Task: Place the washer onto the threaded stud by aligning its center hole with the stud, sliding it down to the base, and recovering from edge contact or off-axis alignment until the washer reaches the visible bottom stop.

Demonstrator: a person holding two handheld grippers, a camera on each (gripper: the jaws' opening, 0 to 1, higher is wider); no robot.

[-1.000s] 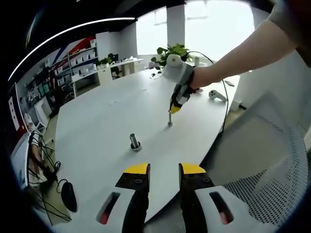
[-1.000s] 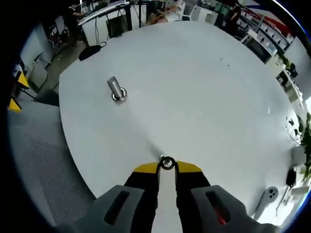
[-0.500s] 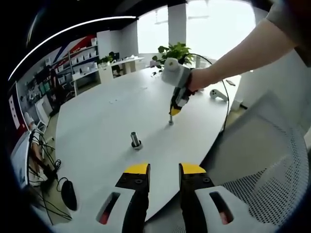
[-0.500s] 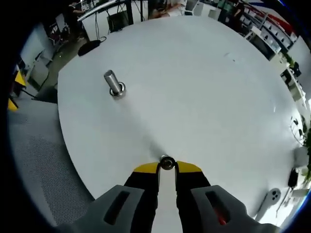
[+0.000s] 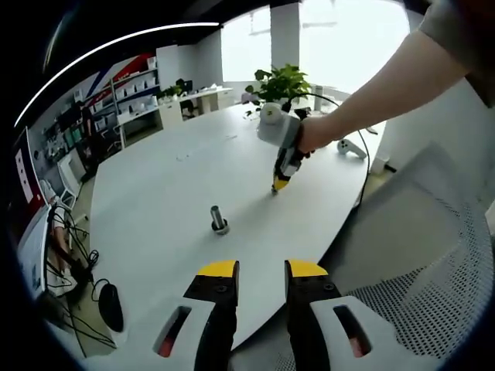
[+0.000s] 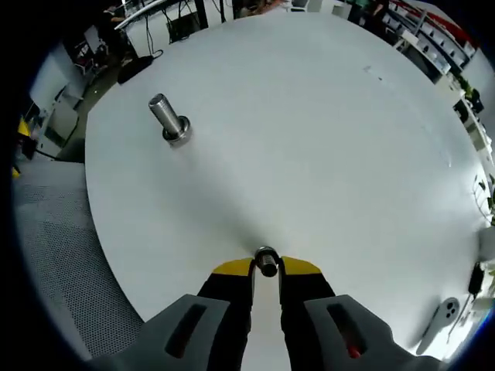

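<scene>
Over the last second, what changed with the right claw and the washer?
The right claw, shut on the washer throughout, has lifted it off the table: in the left gripper view it now hangs higher above the surface. The stud stayed upright where it was, and the left claw stayed back, empty.

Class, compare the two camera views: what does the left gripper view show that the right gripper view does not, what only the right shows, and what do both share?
Left gripper view alone: the left gripper, nothing between its jaws, a person's forearm, a potted plant and a mesh chair.

Right gripper view alone: the washer pinched close-up between the right gripper tips.

Both: the white table, the threaded stud standing upright on it, bare of any washer, and the right gripper.
</scene>
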